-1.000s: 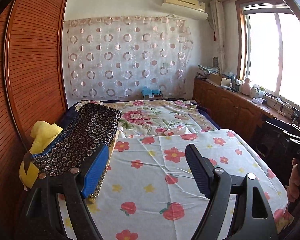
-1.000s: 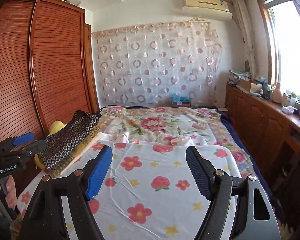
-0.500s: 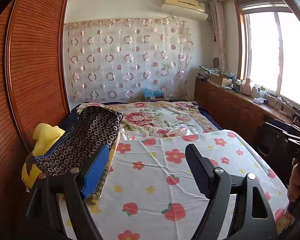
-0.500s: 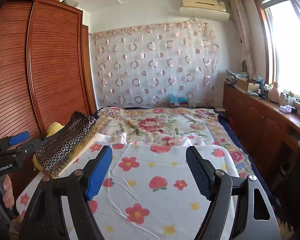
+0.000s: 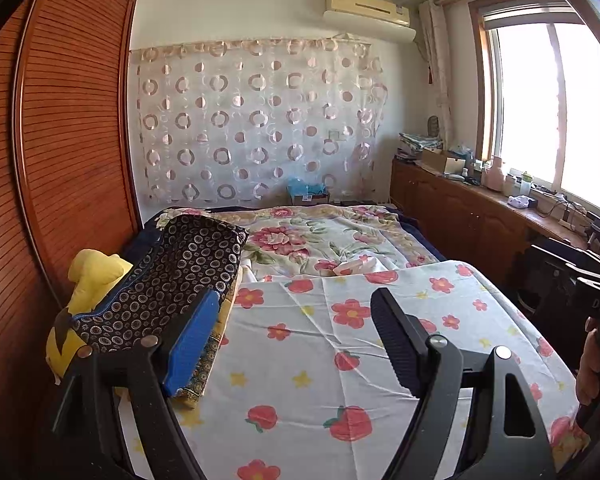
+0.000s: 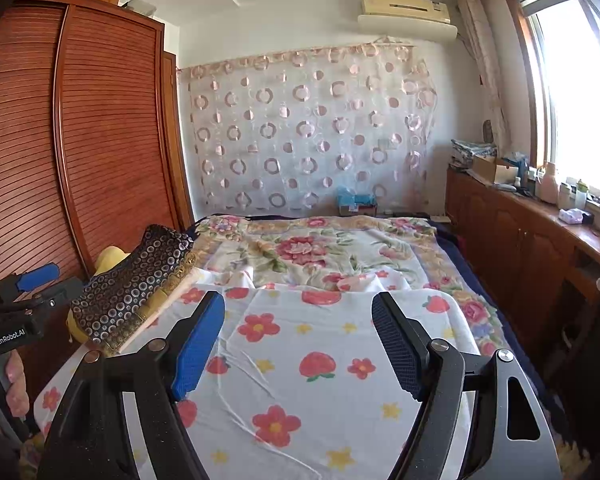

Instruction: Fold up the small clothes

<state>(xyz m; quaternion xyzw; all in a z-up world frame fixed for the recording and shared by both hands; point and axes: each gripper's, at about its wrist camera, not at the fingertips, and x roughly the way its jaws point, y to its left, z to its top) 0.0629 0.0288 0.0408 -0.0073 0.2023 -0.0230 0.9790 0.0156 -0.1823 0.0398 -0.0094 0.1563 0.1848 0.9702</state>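
Since it lies spread flat just ahead of and below both grippers, the strawberry-print cloth point(image 5: 340, 344) looks light, thin and limp, likely to slide on the floral bedspread point(image 5: 320, 240) beneath; a pinch at a near corner or hem suits it best. The left gripper point(image 5: 292, 344) and right gripper point(image 6: 298, 348) hover wide open, empty. Left of them sits a ring-patterned cushion point(image 5: 172, 280).

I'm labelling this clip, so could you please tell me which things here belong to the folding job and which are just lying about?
For the job:
- left gripper, open
- right gripper, open
- flower-print cloth

Lying about:
- circle-patterned cushion
- yellow plush
- rose-print blanket
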